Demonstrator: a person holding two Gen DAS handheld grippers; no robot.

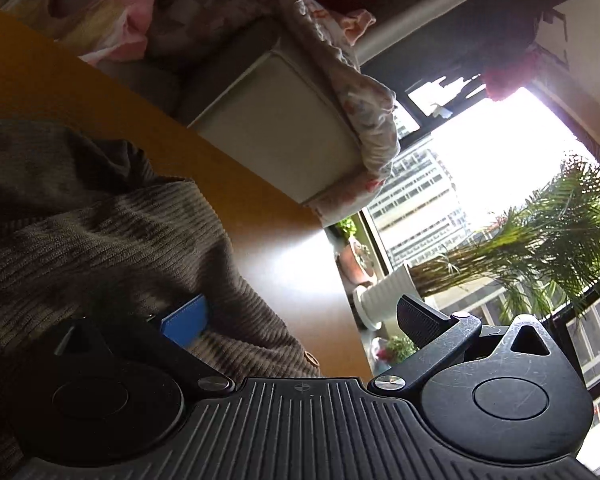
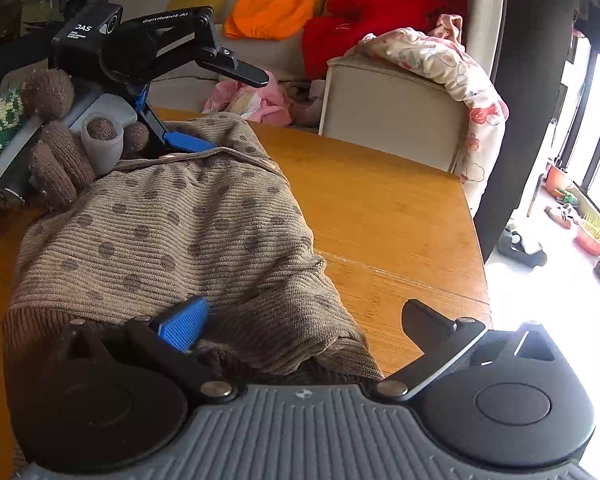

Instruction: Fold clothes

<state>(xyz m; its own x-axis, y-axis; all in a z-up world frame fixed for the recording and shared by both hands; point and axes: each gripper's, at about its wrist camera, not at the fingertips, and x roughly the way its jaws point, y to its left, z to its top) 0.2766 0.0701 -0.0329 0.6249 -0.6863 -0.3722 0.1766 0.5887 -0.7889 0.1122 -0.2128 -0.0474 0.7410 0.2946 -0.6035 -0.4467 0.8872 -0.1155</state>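
Observation:
A brown ribbed knit sweater (image 2: 172, 232) with darker dots lies folded on the wooden table (image 2: 380, 208). My right gripper (image 2: 300, 320) is open at its near end, its blue pad (image 2: 184, 322) resting on the knit and the black finger over bare wood. My left gripper (image 2: 216, 108) is open at the sweater's far end, one blue finger touching the cloth, the other raised. In the left wrist view the sweater (image 1: 100, 232) fills the left, and the left gripper (image 1: 300, 320) stands open with its blue pad (image 1: 186, 320) against the fabric.
A beige chair (image 2: 392, 116) draped with a floral cloth stands at the table's far edge. A sofa holds orange (image 2: 276, 0) and red (image 2: 364, 24) cushions. Potted plants (image 1: 540, 232) and a bright window are to the right.

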